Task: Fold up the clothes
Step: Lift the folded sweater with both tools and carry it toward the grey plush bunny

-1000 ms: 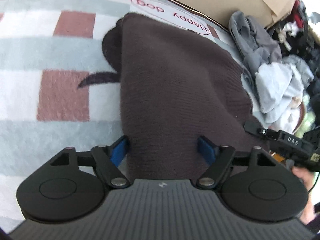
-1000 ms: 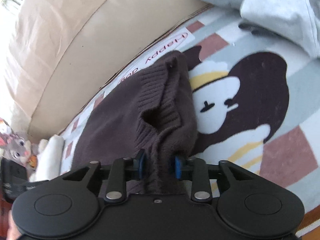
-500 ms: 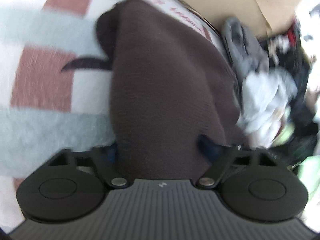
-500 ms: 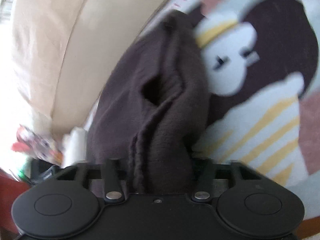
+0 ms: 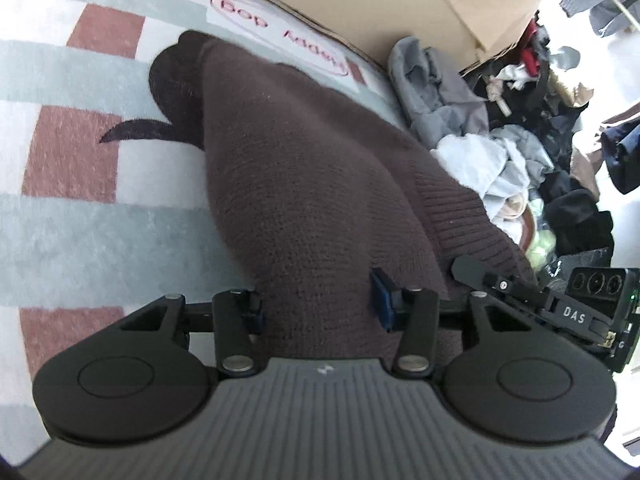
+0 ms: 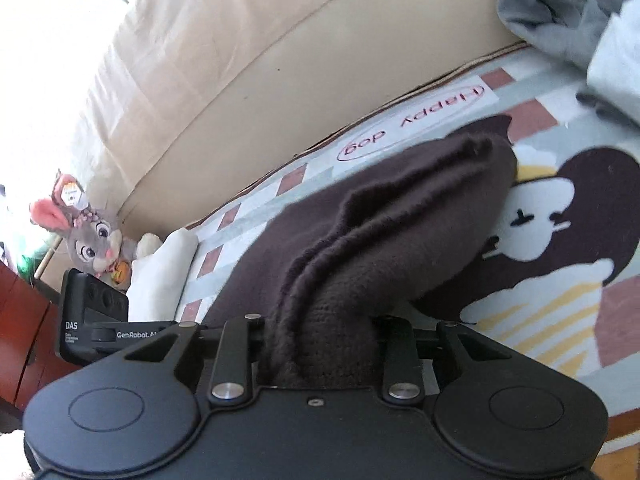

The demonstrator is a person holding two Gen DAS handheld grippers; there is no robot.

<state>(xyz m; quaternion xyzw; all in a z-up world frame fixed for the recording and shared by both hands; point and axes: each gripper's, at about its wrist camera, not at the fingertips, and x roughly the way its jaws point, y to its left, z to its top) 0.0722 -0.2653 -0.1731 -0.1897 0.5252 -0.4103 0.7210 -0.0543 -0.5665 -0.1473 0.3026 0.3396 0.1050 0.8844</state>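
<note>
A dark brown knit sweater [image 5: 312, 184] lies lengthwise on a patterned rug [image 5: 80, 220], its far end by the "Happy dog" label. My left gripper [image 5: 318, 304] is shut on a thick bunch of its near end, with fabric filling the gap between the blue pads. In the right wrist view the sweater [image 6: 400, 240] rises in a ridged fold into my right gripper [image 6: 320, 332], which is shut on it; the cloth hides its pads. The two grippers hold the near end side by side.
A beige sofa [image 5: 380, 8] runs along the rug's far edge. A pile of grey and pale clothes [image 5: 500, 152] lies to the right, also seen as grey garments [image 6: 580, 12]. A plush rabbit [image 6: 88, 236] and a white cushion [image 6: 160, 276] sit at the left.
Both grippers swung quickly with the sweater still in them and have settled. The left fingers stand a little closer together, and the right gripper's body now shows nearer in the left view.
</note>
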